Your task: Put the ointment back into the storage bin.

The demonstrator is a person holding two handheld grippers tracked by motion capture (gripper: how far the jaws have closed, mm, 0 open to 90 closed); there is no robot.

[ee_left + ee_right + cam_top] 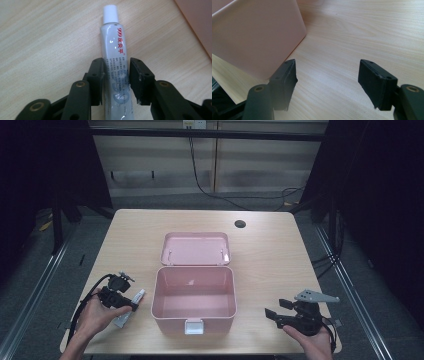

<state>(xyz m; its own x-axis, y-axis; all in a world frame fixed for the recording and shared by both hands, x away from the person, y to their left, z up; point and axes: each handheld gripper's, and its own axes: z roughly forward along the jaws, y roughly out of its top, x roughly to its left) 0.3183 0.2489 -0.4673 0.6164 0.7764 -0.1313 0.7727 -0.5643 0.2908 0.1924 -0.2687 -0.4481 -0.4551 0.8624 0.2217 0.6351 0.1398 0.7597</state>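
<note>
Table, high view: light wood, with a pink box open near my edge, its lid swung back flat behind it and a white latch on its front wall. Tube, white, lies on the wood just left of the box, cap end toward it. My left gripper sits over the tube, my left hand behind it. My right gripper rests low on the wood right of the box, well apart from it, jaws pointing at the box, in my right hand. Dark round hole near the table's far edge.

Left gripper view: tube lies lengthwise between my two black jaws, white cap pointing away, red lettering down its side. Left pad touches the tube's edge; right pad stands a sliver off it. Not clamped, so I count this gripper as open around the tube. Box corner at upper right.

Right gripper view: my jaws stand apart with bare wood between them, holding nothing. Box wall rises at the left, close by the left jaw.
</note>
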